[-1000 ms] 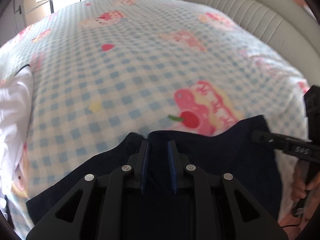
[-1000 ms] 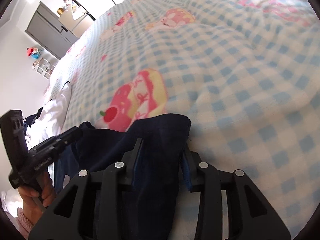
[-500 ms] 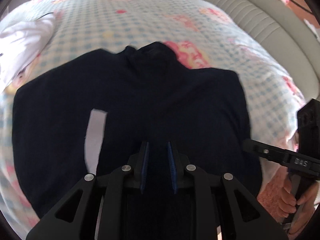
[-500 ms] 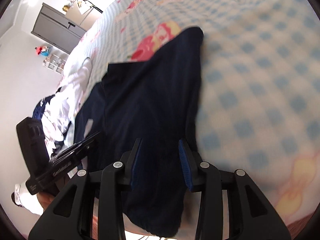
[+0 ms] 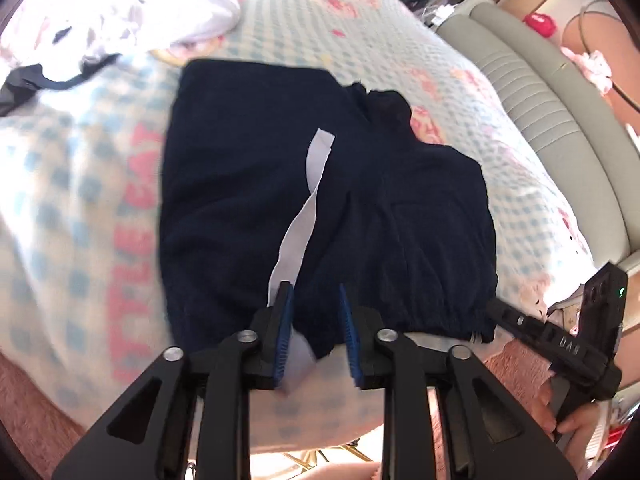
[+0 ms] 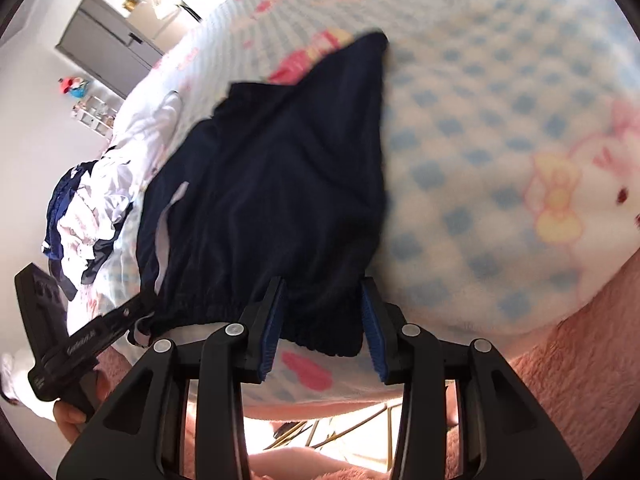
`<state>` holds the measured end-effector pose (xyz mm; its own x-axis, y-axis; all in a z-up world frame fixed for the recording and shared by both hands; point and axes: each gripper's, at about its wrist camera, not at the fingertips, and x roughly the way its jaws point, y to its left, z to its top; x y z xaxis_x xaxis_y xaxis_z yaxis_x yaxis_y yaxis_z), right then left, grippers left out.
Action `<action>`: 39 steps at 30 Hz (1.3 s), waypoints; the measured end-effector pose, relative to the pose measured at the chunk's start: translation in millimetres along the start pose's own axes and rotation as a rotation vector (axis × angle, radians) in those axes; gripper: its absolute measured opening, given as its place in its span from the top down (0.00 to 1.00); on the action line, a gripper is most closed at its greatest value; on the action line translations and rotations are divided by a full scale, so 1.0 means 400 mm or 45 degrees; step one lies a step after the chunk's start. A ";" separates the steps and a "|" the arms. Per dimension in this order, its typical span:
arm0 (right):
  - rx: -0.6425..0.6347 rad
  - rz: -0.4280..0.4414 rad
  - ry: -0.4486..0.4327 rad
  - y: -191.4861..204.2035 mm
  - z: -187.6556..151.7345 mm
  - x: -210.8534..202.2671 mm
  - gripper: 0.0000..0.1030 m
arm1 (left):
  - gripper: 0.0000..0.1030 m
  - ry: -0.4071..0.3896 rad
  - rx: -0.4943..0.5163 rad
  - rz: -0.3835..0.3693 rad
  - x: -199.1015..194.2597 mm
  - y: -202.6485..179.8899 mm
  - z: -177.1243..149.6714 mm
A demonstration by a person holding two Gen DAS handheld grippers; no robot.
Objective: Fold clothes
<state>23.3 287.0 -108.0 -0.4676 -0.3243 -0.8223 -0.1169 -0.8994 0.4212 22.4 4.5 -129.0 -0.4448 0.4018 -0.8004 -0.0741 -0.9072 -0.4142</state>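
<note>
Dark navy shorts with a white side stripe lie spread on the checked bed cover, waistband toward me at the bed's near edge. They also show in the right wrist view. My left gripper is open at the waistband beside the stripe's lower end. My right gripper is open with its jaws on either side of the waistband's right end. Neither grips the cloth. Each gripper shows in the other's view: the right gripper, the left gripper.
A pile of white and dark clothes lies at the far left of the bed; it also shows in the right wrist view. A grey padded headboard runs along the right. A pink fluffy blanket hangs at the bed's near edge. A grey cabinet stands by the wall.
Both grippers pulled back toward the bed's near edge, spreading the shorts flat. Their jaws have opened and let go of the waistband.
</note>
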 end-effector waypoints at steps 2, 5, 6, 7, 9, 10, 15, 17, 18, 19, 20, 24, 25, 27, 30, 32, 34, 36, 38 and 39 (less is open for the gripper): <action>-0.033 -0.022 0.012 0.009 0.004 0.018 0.62 | 0.65 0.032 -0.021 0.063 0.006 0.025 -0.023; -0.032 -0.076 0.096 -0.005 -0.004 0.060 0.62 | 0.65 0.082 -0.095 0.037 0.011 0.060 -0.032; -0.034 -0.102 0.105 -0.010 -0.009 0.061 0.62 | 0.65 0.062 -0.106 0.008 -0.003 0.065 -0.032; -0.046 -0.123 0.087 -0.008 -0.012 0.043 0.62 | 0.65 0.023 -0.089 -0.011 -0.025 0.058 -0.030; -0.075 -0.138 0.012 0.004 -0.017 -0.002 0.62 | 0.65 -0.061 -0.013 -0.012 -0.064 0.034 -0.027; -0.088 -0.127 -0.016 0.010 -0.015 -0.011 0.62 | 0.65 -0.086 0.015 0.013 -0.069 0.026 -0.024; -0.053 -0.104 0.045 -0.009 -0.008 0.025 0.61 | 0.65 0.079 -0.114 0.106 0.017 0.075 -0.027; -0.024 -0.124 0.090 -0.033 -0.016 0.043 0.61 | 0.65 0.069 -0.098 0.106 0.009 0.078 -0.041; -0.009 -0.120 0.089 -0.043 -0.021 0.037 0.61 | 0.65 0.048 -0.090 0.107 -0.004 0.076 -0.040; 0.005 -0.117 0.079 -0.049 -0.023 0.024 0.61 | 0.65 0.018 -0.090 0.097 -0.018 0.076 -0.037; 0.010 -0.107 0.046 -0.049 -0.023 0.005 0.61 | 0.65 -0.020 -0.094 0.063 -0.034 0.076 -0.033; 0.014 -0.071 -0.013 -0.053 -0.013 -0.013 0.61 | 0.64 -0.088 -0.068 -0.112 -0.061 0.056 -0.005; 0.022 -0.068 0.010 -0.059 -0.007 0.002 0.61 | 0.61 -0.073 -0.048 -0.153 -0.052 0.040 -0.004; 0.037 -0.063 0.055 -0.070 0.004 0.030 0.61 | 0.58 -0.036 -0.006 -0.180 -0.031 0.012 -0.005; 0.032 -0.081 0.082 -0.083 -0.016 0.041 0.66 | 0.58 0.033 0.030 -0.065 -0.002 0.014 -0.016; 0.025 -0.082 0.085 -0.086 -0.026 0.036 0.67 | 0.58 0.079 0.010 -0.029 0.015 0.034 -0.024; 0.036 -0.050 0.073 -0.078 -0.054 0.027 0.67 | 0.58 0.085 -0.008 -0.045 0.015 0.045 -0.024; 0.065 0.039 0.025 -0.085 -0.046 0.006 0.67 | 0.58 0.051 0.015 -0.071 0.001 0.034 -0.020; 0.069 0.082 0.012 -0.086 -0.032 0.007 0.64 | 0.58 0.007 0.060 -0.092 -0.015 0.015 -0.014; 0.067 0.088 0.033 -0.085 -0.026 0.021 0.64 | 0.58 0.001 0.080 -0.105 -0.010 0.004 -0.008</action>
<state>32.5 311.8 -133.0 -0.4534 -0.3928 -0.8001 -0.1315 -0.8584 0.4959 27.2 2.0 -127.7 -0.4342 0.4753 -0.7652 -0.1662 -0.8771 -0.4506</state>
